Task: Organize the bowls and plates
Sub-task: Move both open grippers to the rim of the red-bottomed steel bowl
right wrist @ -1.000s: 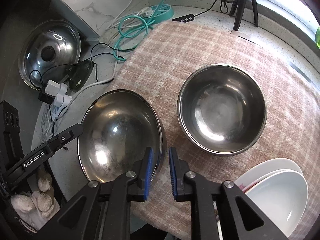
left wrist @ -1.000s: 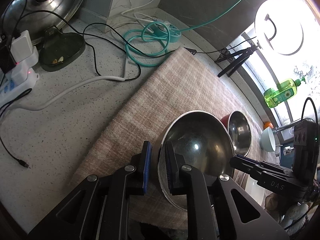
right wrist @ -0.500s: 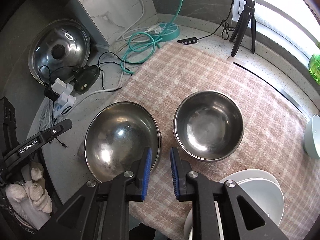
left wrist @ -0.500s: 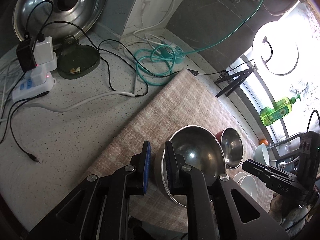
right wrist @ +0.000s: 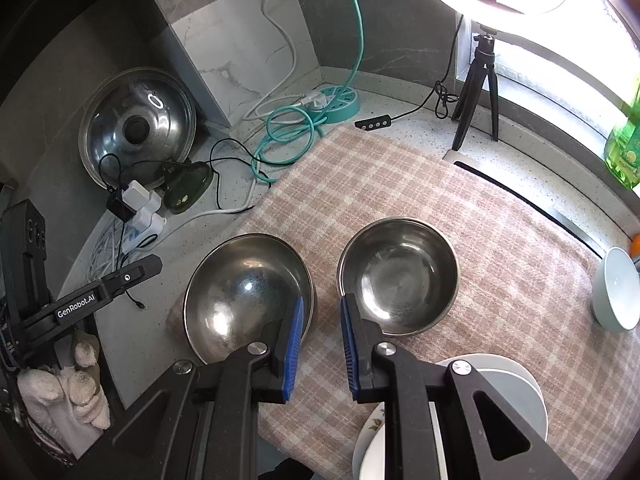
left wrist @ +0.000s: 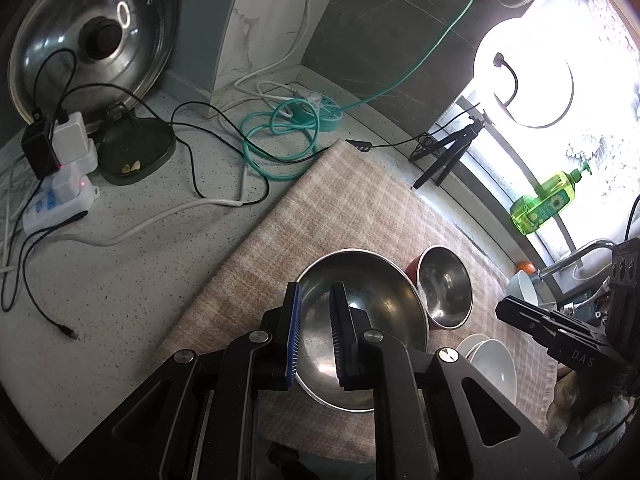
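Observation:
A large steel bowl (left wrist: 368, 312) (right wrist: 244, 292) rests on the checked cloth (right wrist: 400, 184). A smaller steel bowl (right wrist: 398, 276) (left wrist: 446, 284) with a red outside sits right of it. White bowls on a plate (right wrist: 516, 380) (left wrist: 490, 364) stand at the front right. A pale bowl (right wrist: 616, 294) sits at the far right. My left gripper (left wrist: 314, 336) is slightly open and empty, raised above the large bowl's near-left rim. My right gripper (right wrist: 320, 344) is slightly open and empty, raised above the gap between the two steel bowls.
A pot lid (left wrist: 92, 40) leans on the back wall. Power strips (left wrist: 56, 196), a dark dish (left wrist: 136, 152) and tangled cables (left wrist: 280, 140) lie on the speckled counter at left. A ring light tripod (right wrist: 476, 92) and a green soap bottle (left wrist: 544, 204) stand by the window.
Both grippers have lifted up and away from the large bowl, so the bowls look smaller. The bowl stays on the cloth. The right jaws have opened a little wider.

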### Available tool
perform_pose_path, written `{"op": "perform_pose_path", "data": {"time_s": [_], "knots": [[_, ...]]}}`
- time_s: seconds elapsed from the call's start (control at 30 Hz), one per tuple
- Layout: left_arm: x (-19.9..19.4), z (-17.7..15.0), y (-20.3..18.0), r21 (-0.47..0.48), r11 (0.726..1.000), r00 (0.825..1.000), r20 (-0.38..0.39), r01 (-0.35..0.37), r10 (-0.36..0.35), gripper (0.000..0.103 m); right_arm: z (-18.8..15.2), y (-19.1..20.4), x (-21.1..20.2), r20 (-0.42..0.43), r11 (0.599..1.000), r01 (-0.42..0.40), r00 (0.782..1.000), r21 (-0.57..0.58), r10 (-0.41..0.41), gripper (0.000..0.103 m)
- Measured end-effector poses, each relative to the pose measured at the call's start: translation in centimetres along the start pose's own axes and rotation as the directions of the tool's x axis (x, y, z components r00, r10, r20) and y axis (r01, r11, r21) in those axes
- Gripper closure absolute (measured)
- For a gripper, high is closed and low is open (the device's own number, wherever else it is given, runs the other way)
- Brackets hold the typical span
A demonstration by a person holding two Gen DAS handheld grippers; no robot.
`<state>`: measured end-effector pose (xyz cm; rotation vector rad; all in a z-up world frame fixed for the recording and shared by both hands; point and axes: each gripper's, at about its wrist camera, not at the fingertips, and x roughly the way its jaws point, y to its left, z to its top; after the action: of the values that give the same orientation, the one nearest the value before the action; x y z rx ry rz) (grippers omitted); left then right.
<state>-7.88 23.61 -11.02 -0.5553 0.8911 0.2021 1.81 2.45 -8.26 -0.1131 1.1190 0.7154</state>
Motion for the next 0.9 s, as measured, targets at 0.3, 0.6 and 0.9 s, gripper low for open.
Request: {"op": "perform_pose_path", "data": {"time_s": [0.3,0.6,0.9], "knots": [[-0.1,0.4,-3.4,0.121,0.993,1.000,0.021,-0.019,0.017,0.090,-0.3,-2.3,-1.5,0.058,0.999,0.029,0.998,0.034,-0.030,0.085],[0.7,0.9,-6.0,0.178,0.984,1.000,0.003,0.014,-0.015,0.079,-0.3,-4.9,-2.9,0.065,0.996,0.069,0.995,0.061,-0.073,0.084],[2.9,1.9,-7.4,0.180,0.981,0.994,-0.087,0.078,-0.063,0.079,-0.6,-9.0,-3.6,0.042,0.986,0.096,0.994,0.136,-0.103,0.073]]}}
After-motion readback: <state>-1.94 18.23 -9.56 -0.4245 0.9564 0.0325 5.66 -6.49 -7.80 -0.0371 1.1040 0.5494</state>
